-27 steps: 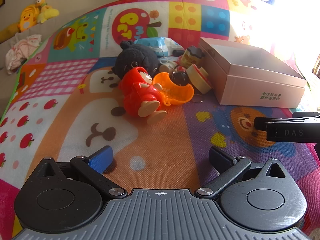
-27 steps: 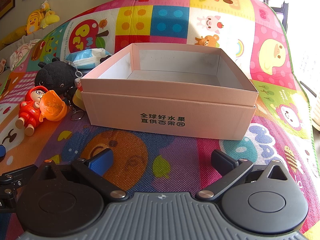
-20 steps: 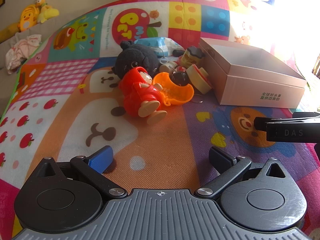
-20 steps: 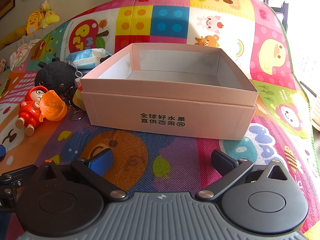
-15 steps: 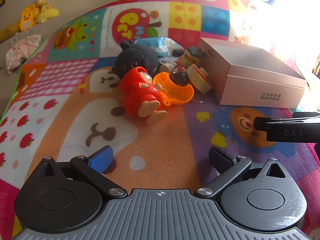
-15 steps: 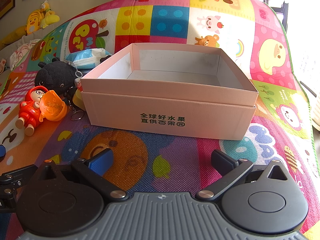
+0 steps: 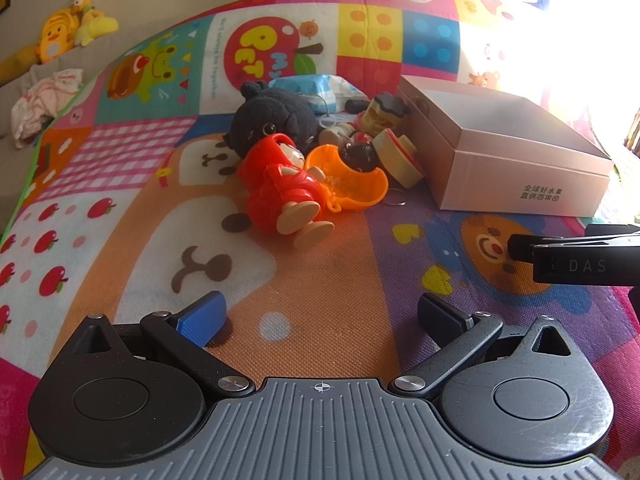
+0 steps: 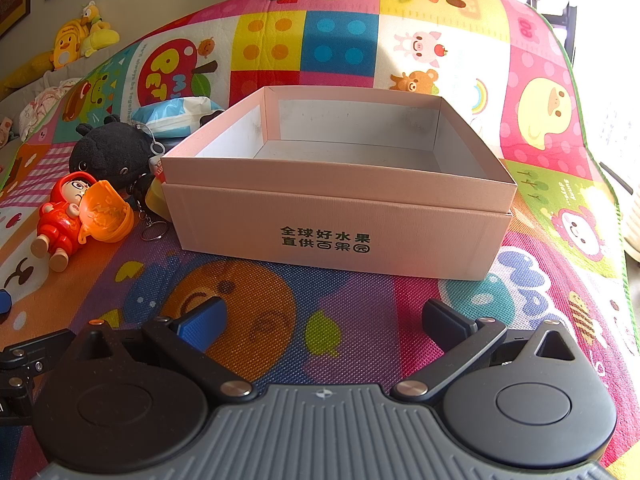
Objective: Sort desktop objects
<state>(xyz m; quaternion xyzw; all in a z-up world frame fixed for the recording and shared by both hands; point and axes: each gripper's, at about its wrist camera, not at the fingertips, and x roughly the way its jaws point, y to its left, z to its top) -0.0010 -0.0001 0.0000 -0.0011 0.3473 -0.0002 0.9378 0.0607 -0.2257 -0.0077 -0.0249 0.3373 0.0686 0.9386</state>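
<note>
Toys lie heaped on the play mat (image 7: 328, 280) left of the pink box (image 8: 340, 216): red figure (image 7: 284, 188), orange shell (image 7: 352, 184), black plush (image 7: 272, 120). The box hides most smaller pieces from the right wrist view; only that view shows its bare inside. Left gripper (image 7: 320, 316) and right gripper (image 8: 324, 320) both gape wide, holding nothing.

left wrist: low, toward toys | right wrist: facing pink box (image 8: 336, 216) | shared: box
</note>
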